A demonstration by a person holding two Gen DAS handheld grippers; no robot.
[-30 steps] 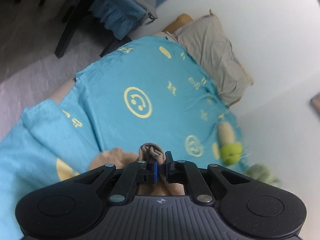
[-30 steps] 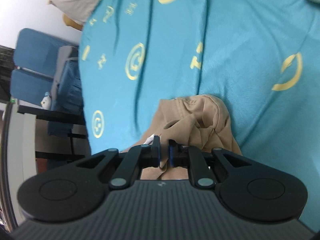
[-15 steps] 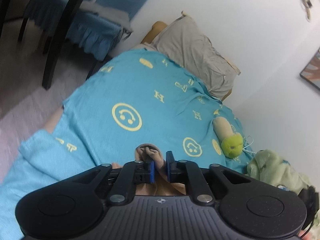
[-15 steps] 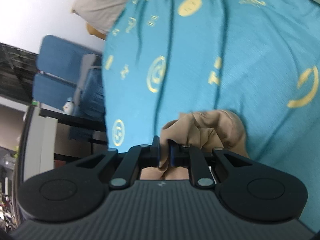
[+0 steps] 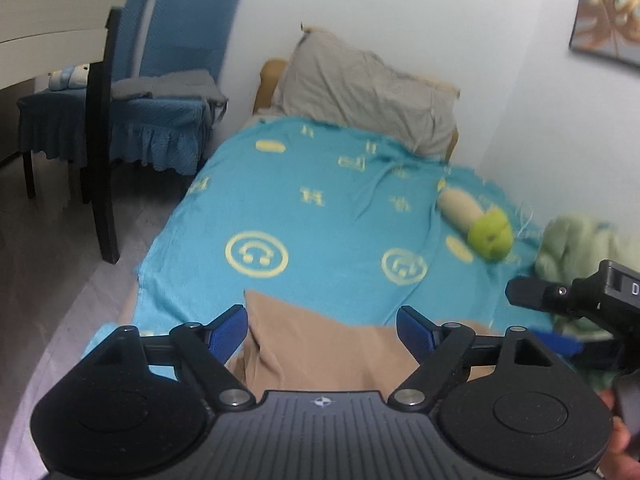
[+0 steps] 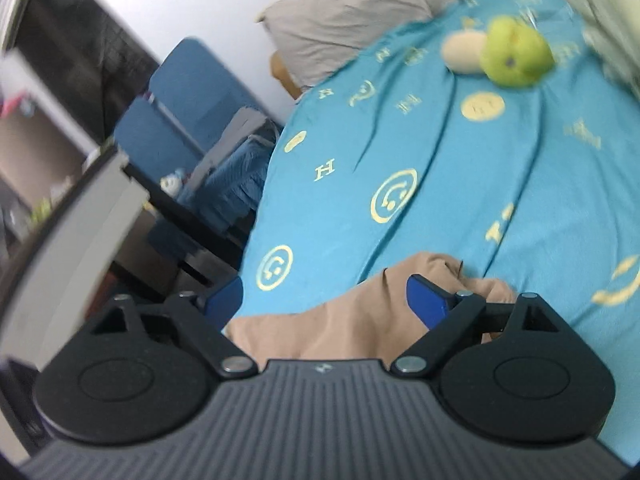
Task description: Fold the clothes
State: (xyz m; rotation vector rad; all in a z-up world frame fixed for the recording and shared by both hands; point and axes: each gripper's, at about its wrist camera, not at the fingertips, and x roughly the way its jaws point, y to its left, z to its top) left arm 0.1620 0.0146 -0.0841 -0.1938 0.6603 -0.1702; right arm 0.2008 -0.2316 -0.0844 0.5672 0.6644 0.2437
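A tan garment [image 5: 320,344] lies on the near end of a bed covered by a turquoise blanket [image 5: 320,216] with yellow smiley prints. My left gripper [image 5: 322,324] is open above the garment, its blue pads [image 5: 230,330] spread wide and holding nothing. My right gripper [image 6: 326,300] is open too, over the same tan garment [image 6: 352,320], which is rumpled near its right pad [image 6: 426,298]. The right gripper also shows at the right edge of the left wrist view [image 5: 580,300].
A grey pillow [image 5: 372,88] lies at the bed's head against the white wall. A green and beige plush toy [image 5: 478,224] and a pale green cloth [image 5: 584,244] lie on the bed's right side. Blue chairs [image 5: 160,104] and a dark table leg [image 5: 102,140] stand left of the bed.
Both grippers opened and let go of the tan garment, which now lies on the blanket. Both have tilted up, so more of the room shows.
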